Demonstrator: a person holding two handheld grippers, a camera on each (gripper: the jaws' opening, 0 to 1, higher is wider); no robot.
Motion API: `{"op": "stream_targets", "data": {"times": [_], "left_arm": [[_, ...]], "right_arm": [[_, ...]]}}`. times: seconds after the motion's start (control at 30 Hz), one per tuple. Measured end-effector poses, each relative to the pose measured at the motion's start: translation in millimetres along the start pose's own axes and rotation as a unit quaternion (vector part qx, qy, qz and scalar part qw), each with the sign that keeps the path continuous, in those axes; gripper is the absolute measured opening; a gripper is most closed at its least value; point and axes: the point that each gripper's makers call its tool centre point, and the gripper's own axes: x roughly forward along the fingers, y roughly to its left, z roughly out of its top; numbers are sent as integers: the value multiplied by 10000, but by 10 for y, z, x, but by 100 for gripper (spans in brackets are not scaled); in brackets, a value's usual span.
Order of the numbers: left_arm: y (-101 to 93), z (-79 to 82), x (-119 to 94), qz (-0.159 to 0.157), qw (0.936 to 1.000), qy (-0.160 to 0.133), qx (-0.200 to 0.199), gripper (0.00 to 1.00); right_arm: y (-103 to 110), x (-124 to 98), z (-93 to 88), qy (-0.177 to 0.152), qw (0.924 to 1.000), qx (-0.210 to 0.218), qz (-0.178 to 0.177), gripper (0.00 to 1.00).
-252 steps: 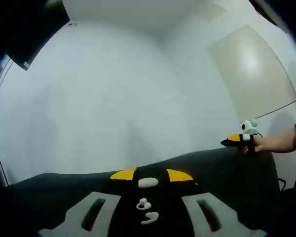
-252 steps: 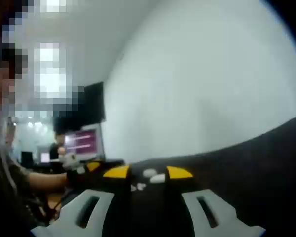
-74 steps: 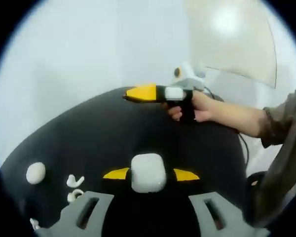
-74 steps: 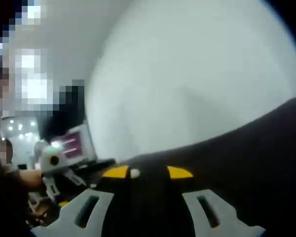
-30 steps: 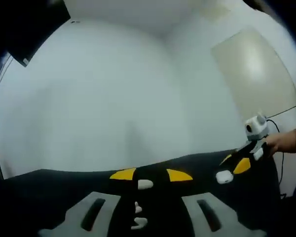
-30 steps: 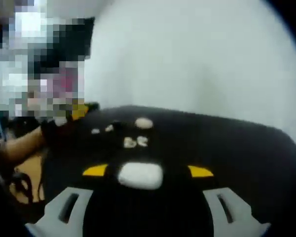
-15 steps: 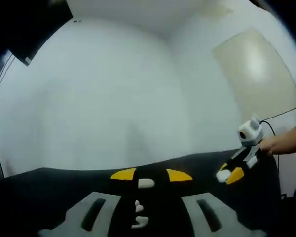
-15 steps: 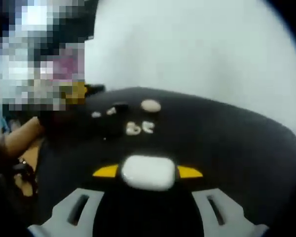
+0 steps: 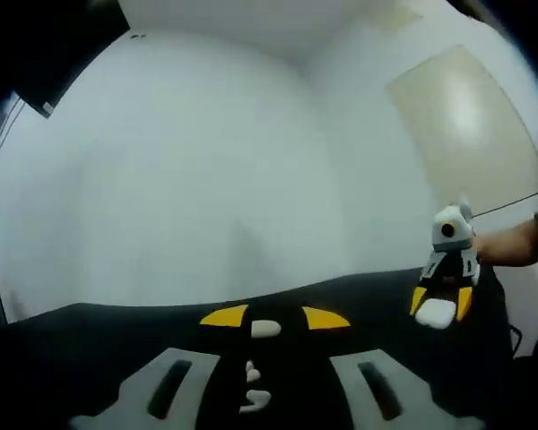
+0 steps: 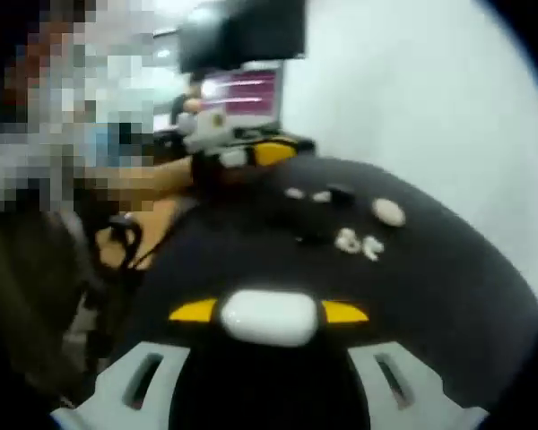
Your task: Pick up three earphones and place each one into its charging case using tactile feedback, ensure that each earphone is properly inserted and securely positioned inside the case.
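The smooth white oblong charging case [image 10: 269, 317] is clamped crosswise between the yellow-tipped jaws of the right gripper [image 10: 269, 313]. Small white earphones [image 10: 359, 243] lie ahead, slightly right, on the black tabletop [image 10: 448, 296]. The left gripper [image 9: 273, 318] rests spread, a white pebble-shaped case [image 9: 265, 330] lying just beyond its tips.

Black tabletop [image 10: 448, 296], white wall [image 9: 188, 179], beige panel [image 9: 466, 125], lit monitor [image 10: 242, 94] behind

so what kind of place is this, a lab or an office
Likely an office or lab workspace: a black table holding earphones, a lit monitor behind it, plain white walls and a whiteboard-like panel.
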Motion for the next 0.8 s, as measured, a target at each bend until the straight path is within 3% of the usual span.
{"op": "stream_targets", "data": {"times": [0.1,0.13,0.33,0.5,0.53,0.6,0.67,0.8], "left_arm": [[-19,-36,15,-11,9999,100,88,19],[-29,-41,18,-28,9999,119,110,19],[-41,-59,25,-43,9997,183,171,19],[-57,-61,25,-46,9996,202,198,19],[-56,-64,27,-46,9995,215,214,19],[-65,-69,25,-48,9994,233,241,19],[-64,-76,28,-51,9993,254,260,19],[-60,-83,30,-45,9993,274,268,19]], "right_arm": [[55,-52,-124,396,9980,-425,262,44],[33,-66,-67,190,9991,-344,180,43],[-187,-285,-199,355,9983,-331,-334,44],[-432,-506,-311,399,9932,-102,-1090,39],[-515,-571,-341,373,9900,65,-1356,37],[-564,-632,-308,79,9878,328,-1520,34],[-527,-646,-229,-331,9864,759,-1419,34],[-398,-560,-87,-941,9712,1928,-1040,35]]}}
